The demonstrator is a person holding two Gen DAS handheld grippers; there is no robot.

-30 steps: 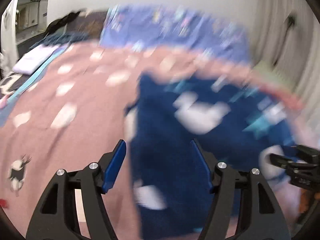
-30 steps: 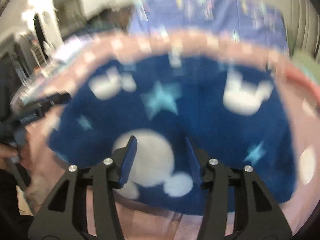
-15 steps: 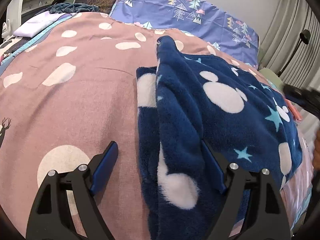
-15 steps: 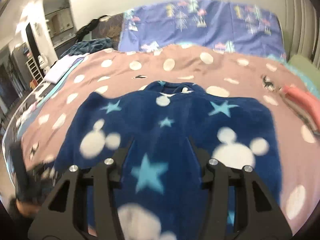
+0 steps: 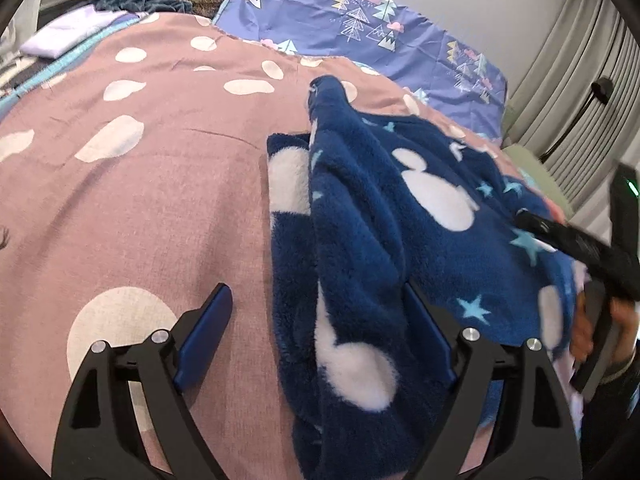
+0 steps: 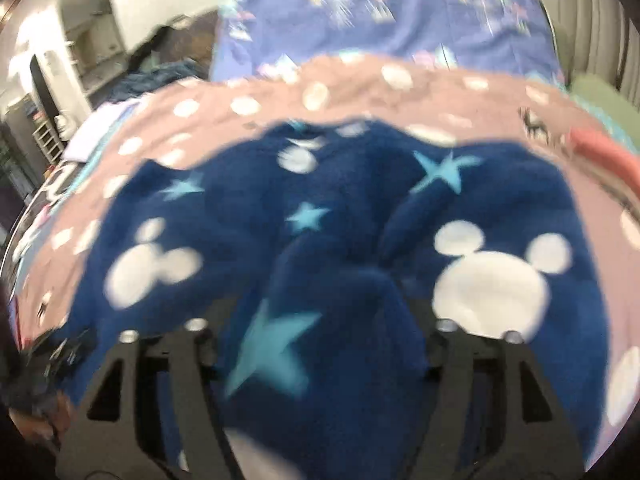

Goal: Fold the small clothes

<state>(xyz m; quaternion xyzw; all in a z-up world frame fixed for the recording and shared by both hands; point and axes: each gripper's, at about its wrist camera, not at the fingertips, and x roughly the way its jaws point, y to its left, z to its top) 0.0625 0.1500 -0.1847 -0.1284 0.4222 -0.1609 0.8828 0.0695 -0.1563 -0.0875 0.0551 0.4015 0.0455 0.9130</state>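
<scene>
While my left gripper (image 5: 316, 332) gapes wide astride the fleece top (image 5: 380, 216), its 3 o'clock sleeve may slip; right gripper (image 6: 316, 320) state unreadable.

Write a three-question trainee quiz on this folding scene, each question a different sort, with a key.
1. True or false: the left gripper has its jaws spread wide, with a fold of the navy fleece garment lying between them.
2. Multiple choice: the garment rests on (A) a wooden table, (B) a pink spotted bedspread, (C) a tiled floor.
3. Fill in: the garment's print shows white mouse heads and light blue ____.

Key: 1 true; 2 B; 3 stars.
</scene>
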